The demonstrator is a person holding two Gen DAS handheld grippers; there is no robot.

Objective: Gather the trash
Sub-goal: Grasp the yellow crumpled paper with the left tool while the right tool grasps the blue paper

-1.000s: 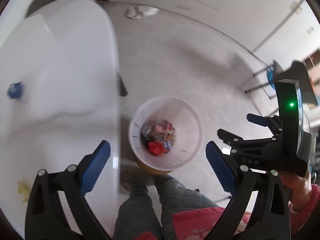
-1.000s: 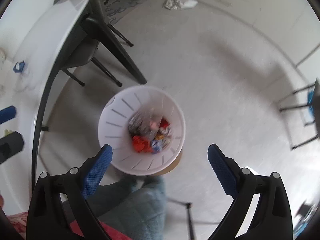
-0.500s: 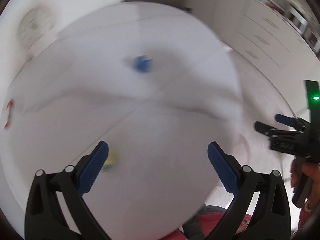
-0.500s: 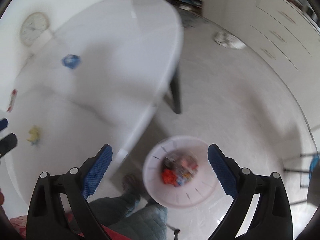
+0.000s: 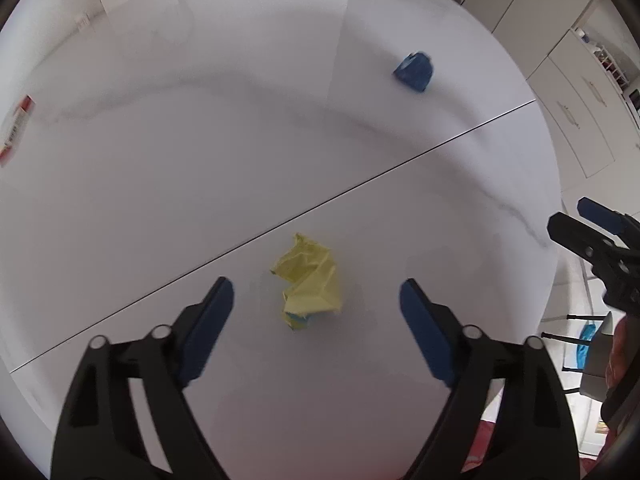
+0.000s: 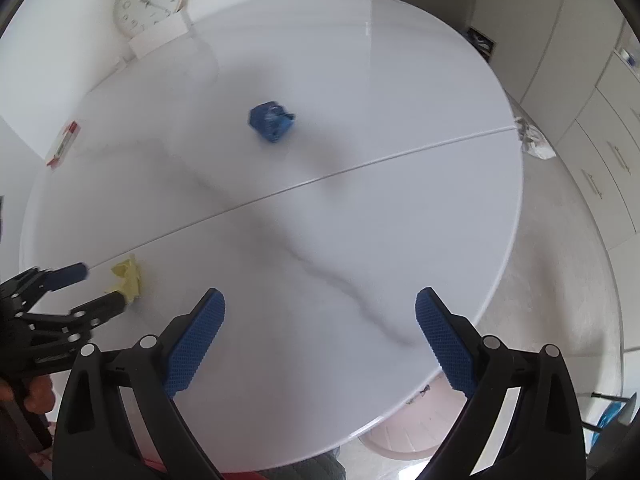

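Round white worktop (image 5: pixel 200 168) with grey veining and a straight seam across; clock (image 6: pixel 149 2) on the wall beyond, cabinets (image 6: pixel 600 128) off to the right. Left tool (image 5: pixel 316 308) aimed steeply down, closing, pads apart on either side of the yellow wad (image 5: pixel 310 284) without touching it. Wad lying on the worktop just short of the seam, midway between the blue pads. Blue wad (image 5: pixel 414 71) farther out, ahead and to the right of the left tool, past the seam. Right tool (image 6: pixel 320 328) released and empty over bare worktop, blue wad (image 6: pixel 272 122) ahead of it, yellow wad (image 6: pixel 128 278) off to its left. Red-and-white packet (image 6: pixel 62 144) near the far left edge.
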